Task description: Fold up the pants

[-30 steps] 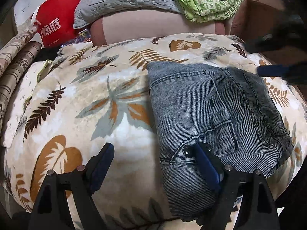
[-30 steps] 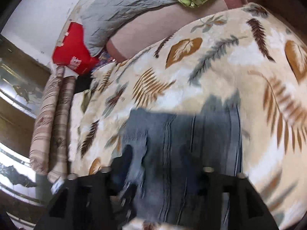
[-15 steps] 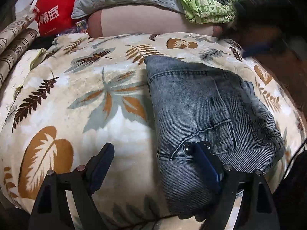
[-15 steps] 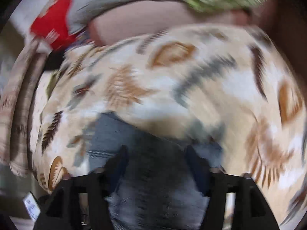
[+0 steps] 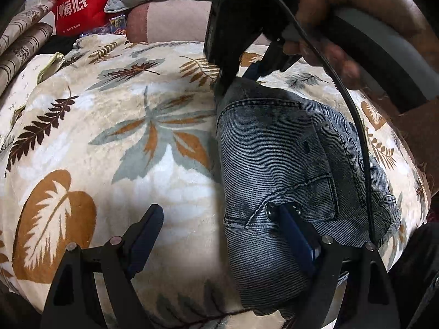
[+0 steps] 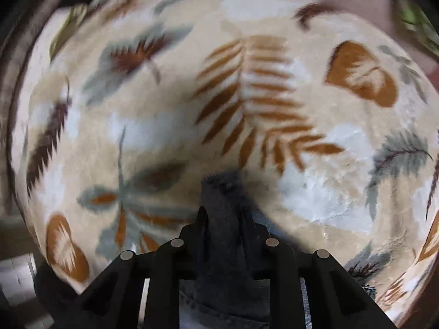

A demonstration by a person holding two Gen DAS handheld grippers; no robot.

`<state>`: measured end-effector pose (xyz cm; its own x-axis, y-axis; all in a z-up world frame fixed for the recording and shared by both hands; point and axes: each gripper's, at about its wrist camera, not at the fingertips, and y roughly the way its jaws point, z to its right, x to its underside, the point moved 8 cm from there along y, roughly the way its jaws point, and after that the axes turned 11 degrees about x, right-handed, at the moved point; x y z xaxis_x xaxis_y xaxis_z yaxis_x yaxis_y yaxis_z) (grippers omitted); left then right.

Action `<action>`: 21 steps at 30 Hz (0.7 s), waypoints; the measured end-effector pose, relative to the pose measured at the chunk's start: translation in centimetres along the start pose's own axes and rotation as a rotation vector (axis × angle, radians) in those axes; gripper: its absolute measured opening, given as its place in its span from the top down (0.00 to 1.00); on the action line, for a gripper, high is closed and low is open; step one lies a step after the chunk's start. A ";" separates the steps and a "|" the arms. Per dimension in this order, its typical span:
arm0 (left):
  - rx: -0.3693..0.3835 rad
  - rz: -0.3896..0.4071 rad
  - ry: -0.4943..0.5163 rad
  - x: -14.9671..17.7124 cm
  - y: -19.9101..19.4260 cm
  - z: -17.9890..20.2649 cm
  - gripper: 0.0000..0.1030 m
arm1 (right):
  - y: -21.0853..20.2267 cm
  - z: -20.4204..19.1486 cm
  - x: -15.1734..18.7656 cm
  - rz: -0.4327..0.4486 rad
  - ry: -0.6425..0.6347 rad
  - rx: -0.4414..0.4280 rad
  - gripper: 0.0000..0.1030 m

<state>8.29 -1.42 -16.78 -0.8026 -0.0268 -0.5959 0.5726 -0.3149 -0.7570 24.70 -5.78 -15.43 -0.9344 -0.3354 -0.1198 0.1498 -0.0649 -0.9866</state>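
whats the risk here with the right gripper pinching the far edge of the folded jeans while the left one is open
1. The right gripper is closing on a small bunch of denim at the far corner of the jeans; lifting may drag only some layers and undo the fold.
2. The left gripper is open, one finger resting on the pocket, so the stack may slide on the plush blanket.

Leaf-print blanket (image 5: 109,142) w/ folded jeans (image 5: 277,159) atop

We see the right wrist view smeared, its leaf-print blanket (image 6: 274,115) blurred. The folded pants (image 5: 277,164) hide the bedding beneath, and the right hand-held gripper (image 5: 238,74) covers their far corner. The red bag (image 5: 74,8) is cropped.
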 end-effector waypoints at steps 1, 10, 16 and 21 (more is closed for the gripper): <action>-0.001 0.002 0.001 0.0 0.0 0.0 0.16 | -0.5 0.9 -0.2 0.030 0.061 -0.013 0.74; -0.009 0.007 -0.001 0.2 -0.1 0.0 0.15 | -8.2 5.2 5.3 0.253 0.162 -0.007 0.73; -0.022 0.013 0.002 0.3 -0.2 0.1 0.15 | -4.1 5.4 11.3 0.179 0.134 -0.035 0.35; -0.030 0.025 0.006 0.4 -0.3 0.2 0.15 | -3.3 7.6 12.9 0.202 0.227 -0.063 0.35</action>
<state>7.74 -1.49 -16.73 -0.7870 -0.0289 -0.6163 0.5974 -0.2852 -0.7495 14.59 -17.01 -12.91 -0.9373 -0.1163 -0.3286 0.3260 0.0421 -0.9445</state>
